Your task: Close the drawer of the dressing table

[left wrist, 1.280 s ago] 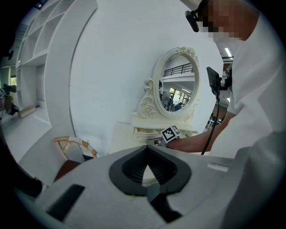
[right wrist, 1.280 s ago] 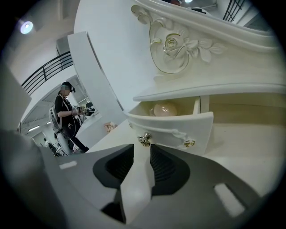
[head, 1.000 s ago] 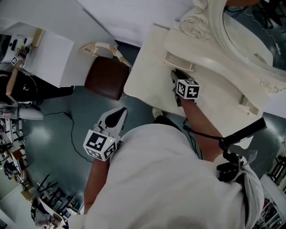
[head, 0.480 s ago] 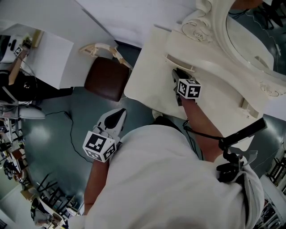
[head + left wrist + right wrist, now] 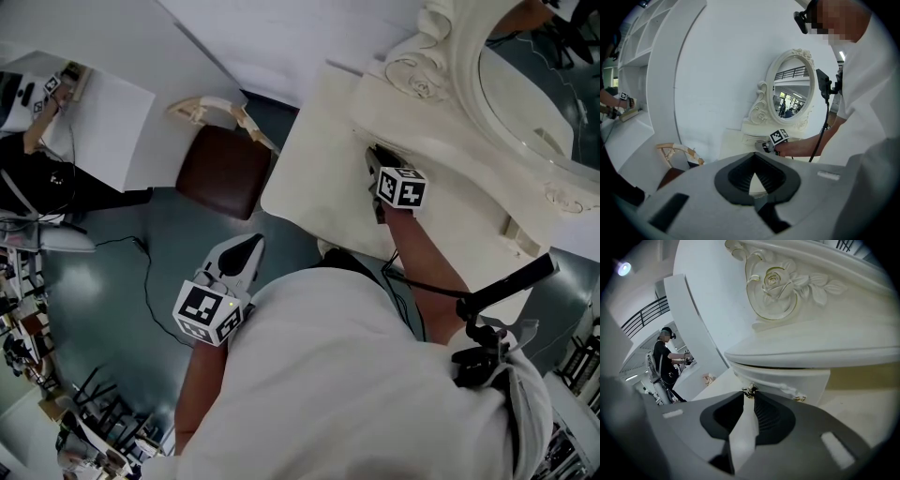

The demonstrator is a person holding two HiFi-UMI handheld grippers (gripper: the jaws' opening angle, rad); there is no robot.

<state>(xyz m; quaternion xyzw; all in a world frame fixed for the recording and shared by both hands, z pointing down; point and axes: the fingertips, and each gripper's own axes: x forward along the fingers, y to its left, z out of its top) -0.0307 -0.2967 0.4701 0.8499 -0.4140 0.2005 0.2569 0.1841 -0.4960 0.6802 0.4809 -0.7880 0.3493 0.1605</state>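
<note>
Nearest the person, the left hand-held gripper (image 5: 253, 241) hung over the grey-green floor (image 5: 122, 291), well apart from the furniture. Its jaws were clenched tip to tip with nothing between them. Farther forward, the right hand-held gripper (image 5: 748, 397), whose marker cube (image 5: 403, 187) showed black-and-white squares, reached across the cream worktop (image 5: 314, 169) of the dressing table. Its jaws were pinched on the small brass drawer knob (image 5: 750, 389). The drawer (image 5: 797, 380) sat in the low raised tier at the back of the worktop, under a curved overhanging shelf. Its front was a bowed, glossy off-white panel with a bit of gilt trim near its right end and a dull yellowish surface just beside that end. Whether the front was fully home could not be told. Above the shelf rose a carved rose (image 5: 776, 284) with leaves, part of the scrolled frame around the oval mirror (image 5: 525, 84). To the left of the dressing table stood a chair (image 5: 223, 171) with a dark brown seat and a pale curved back. Far off, beyond a white curved wall, another person (image 5: 663, 359) in dark clothes stood at a white counter.
</note>
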